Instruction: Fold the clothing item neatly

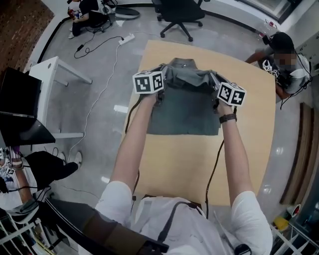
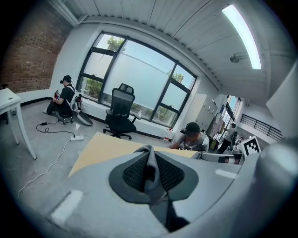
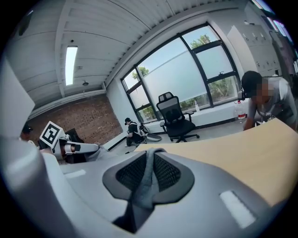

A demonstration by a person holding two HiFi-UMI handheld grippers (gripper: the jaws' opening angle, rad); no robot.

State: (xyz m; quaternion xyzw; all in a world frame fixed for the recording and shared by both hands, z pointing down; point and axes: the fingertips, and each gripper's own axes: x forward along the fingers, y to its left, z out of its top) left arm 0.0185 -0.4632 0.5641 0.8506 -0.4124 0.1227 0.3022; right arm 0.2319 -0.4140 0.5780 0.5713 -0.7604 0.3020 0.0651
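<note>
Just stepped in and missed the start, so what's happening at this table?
A person is folding a grey garment on the wooden table, with a gripper in each hand. The left gripper and the right gripper are each shut on a pinch of fabric towards the far end. That part is lifted and bunched, while the near part lies flat.

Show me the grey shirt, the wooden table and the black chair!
Grey fabric shirt (image 1: 183,117): head view, its flat middle.
Light wooden table (image 1: 199,164): head view, bare top.
Black wheeled office chair (image 1: 180,10): head view, its seat.
</note>
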